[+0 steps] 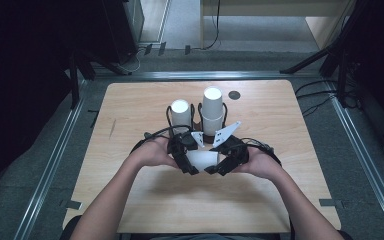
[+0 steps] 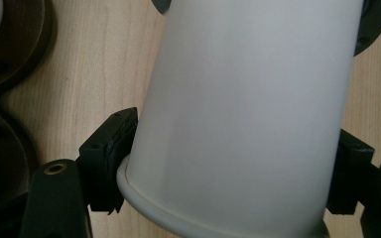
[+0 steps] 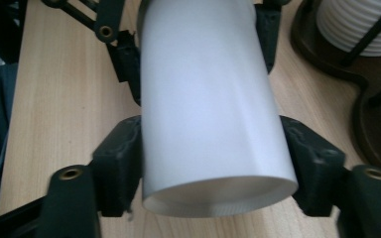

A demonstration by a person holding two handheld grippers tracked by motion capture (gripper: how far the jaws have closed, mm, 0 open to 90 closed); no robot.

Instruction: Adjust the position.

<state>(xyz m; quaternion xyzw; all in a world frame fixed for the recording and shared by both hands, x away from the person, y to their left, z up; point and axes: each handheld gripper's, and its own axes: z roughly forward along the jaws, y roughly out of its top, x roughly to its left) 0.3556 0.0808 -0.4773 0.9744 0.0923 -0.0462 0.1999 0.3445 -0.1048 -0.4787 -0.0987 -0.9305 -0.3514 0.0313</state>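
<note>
Wooden table (image 1: 130,110): white cup (image 1: 203,160) lies sideways, axis left-right; left gripper (image 1: 189,161) & right gripper (image 1: 219,164) both clamp it.

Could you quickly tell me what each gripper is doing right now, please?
Left gripper: shut on the white cup.
Right gripper: shut on the same cup.

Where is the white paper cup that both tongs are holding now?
In the high view the white paper cup lies sideways between the left tongs and right tongs, above the table's near middle, in front of the two cup stacks.
</note>
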